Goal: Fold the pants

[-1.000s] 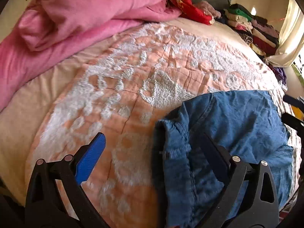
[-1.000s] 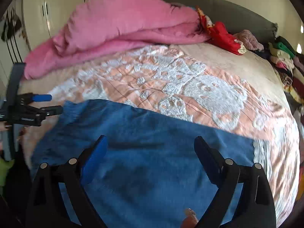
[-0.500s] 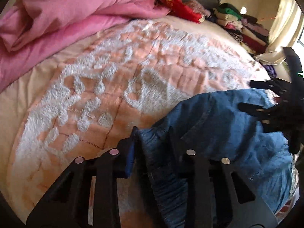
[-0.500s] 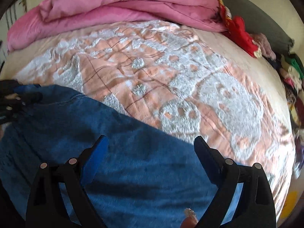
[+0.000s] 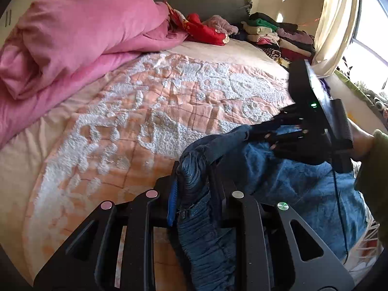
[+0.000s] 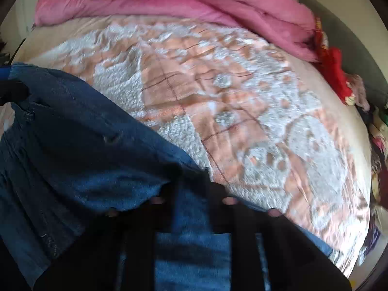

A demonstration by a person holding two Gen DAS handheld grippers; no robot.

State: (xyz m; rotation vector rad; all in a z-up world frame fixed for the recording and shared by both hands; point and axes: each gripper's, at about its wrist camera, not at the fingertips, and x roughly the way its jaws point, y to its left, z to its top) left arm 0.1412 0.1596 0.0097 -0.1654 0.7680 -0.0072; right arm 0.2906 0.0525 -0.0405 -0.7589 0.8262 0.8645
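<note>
Blue denim pants [image 5: 291, 181] lie at the near right of the bed, one edge lifted. My left gripper [image 5: 194, 169] is closing its jaws, and the gathered waistband is bunched between its pads. My right gripper [image 5: 257, 133] reaches in from the right, held by a hand in a green sleeve [image 5: 378, 169], and pinches the same raised edge further along. In the blurred right wrist view the right gripper [image 6: 194, 179] is shut with a strip of the pants [image 6: 84, 145] between its fingers. The left gripper [image 6: 9, 89] shows at the left edge on the far corner.
The bed is covered by a peach and white tufted blanket [image 5: 145, 121]. A rolled pink duvet [image 5: 72, 36] lies along the far left. Red fabric [image 5: 201, 28] and a pile of folded clothes [image 5: 274, 36] line the headboard. A curtain [image 5: 332, 24] hangs at the right.
Both grippers went from wide open to closed on the pants, left first, then right. The pinched edge has risen off the blanket, and the right gripper has moved in close to the left.
</note>
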